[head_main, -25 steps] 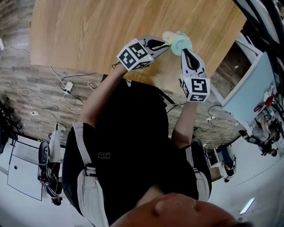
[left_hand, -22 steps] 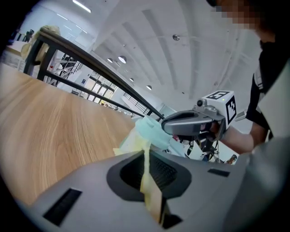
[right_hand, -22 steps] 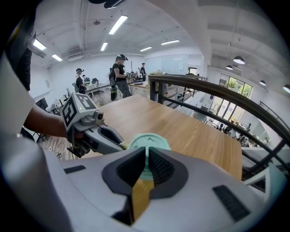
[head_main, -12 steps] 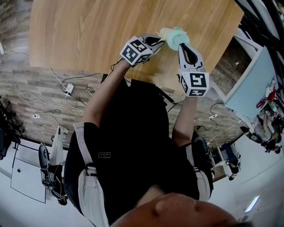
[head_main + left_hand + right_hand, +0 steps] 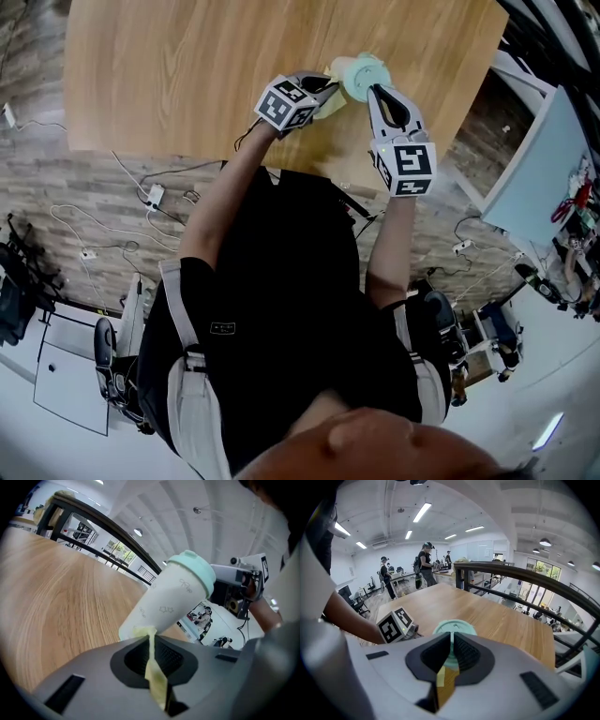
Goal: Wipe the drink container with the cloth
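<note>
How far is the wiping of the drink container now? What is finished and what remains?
Done: the left gripper is shut on the yellow cloth, and the right gripper grips the drink container by its mint lid. In hand: the cloth touches the container's lower side. Left: probably the upper body and lid; the pictures cannot show how much is already wiped.

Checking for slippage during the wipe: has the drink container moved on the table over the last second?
Yes, slightly. The drink container now stands farther from the right edge of the table, having shifted toward the person's left and a little deeper onto the tabletop.
</note>
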{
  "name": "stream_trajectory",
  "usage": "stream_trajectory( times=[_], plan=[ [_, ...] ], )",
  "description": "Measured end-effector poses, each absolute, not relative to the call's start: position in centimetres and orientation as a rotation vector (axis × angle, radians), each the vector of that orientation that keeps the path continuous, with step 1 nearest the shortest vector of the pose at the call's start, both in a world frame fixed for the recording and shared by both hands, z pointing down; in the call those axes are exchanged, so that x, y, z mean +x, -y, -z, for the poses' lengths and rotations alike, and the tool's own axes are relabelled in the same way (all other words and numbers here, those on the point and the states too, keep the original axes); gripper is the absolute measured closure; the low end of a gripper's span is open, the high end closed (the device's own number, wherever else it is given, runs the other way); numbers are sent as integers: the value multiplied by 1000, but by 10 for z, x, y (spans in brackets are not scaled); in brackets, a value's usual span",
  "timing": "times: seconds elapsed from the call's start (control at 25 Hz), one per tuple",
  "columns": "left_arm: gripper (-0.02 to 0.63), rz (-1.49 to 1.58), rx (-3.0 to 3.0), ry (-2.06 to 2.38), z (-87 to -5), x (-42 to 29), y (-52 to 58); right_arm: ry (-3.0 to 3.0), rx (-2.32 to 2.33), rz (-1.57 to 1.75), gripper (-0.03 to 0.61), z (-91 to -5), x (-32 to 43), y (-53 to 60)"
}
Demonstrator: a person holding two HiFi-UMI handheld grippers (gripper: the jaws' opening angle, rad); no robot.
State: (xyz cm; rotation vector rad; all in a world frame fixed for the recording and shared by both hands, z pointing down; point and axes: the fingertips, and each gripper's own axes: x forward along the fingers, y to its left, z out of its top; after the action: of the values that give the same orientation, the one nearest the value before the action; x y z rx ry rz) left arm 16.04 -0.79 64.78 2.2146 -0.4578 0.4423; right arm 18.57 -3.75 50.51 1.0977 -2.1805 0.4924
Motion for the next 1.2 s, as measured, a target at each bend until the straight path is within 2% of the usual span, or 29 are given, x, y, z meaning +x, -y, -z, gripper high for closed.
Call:
stream_trajectory(
  times=[0.44,1.2],
  plan=[
    [580,-492,2214,418,-664,178,0,2199,1105,-497,538,-504,187,40],
    [580,-438,2381,355,-583,183,-7,2222,1118,-595,538,-503,189,41]
  ],
)
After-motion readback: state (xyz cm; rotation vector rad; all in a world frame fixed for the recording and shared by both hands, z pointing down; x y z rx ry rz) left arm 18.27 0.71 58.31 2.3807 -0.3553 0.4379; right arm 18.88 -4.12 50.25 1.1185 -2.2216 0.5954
